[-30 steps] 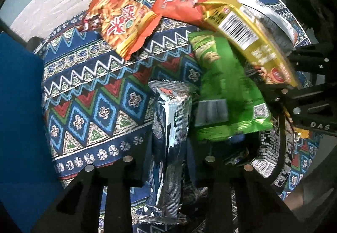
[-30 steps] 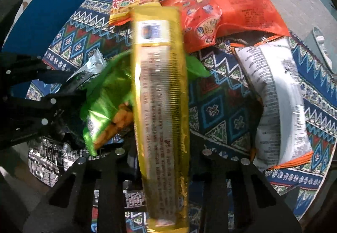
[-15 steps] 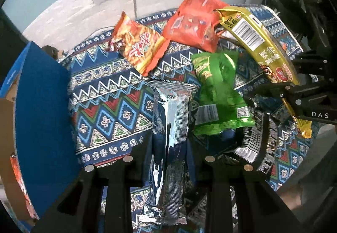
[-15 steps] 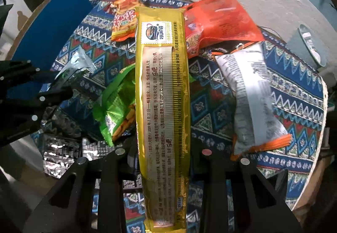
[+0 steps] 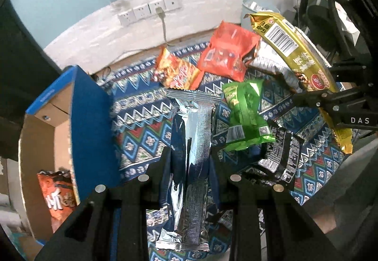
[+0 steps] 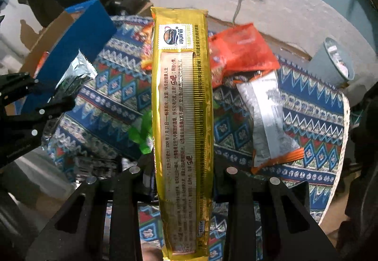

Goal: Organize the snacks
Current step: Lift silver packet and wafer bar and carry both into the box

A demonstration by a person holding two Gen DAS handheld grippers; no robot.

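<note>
Over the last second both packets had been lifted further above the table (image 5: pixel 146 119), and more of the blue cardboard box (image 5: pixel 92 124) had been brought into view at the left; transfer into it was judged to be next. An orange bag (image 5: pixel 57 194) was already lodged inside. The left gripper (image 5: pixel 189 180) was clamped on a crinkled, mirror-like silver foil packet (image 5: pixel 191 154) with a ribbed seam. Green, red and, seemingly, black pouches were left on the patterned cloth. The right gripper (image 6: pixel 183 172) was closed on a long, glossy gold packet (image 6: pixel 182 119).
</note>
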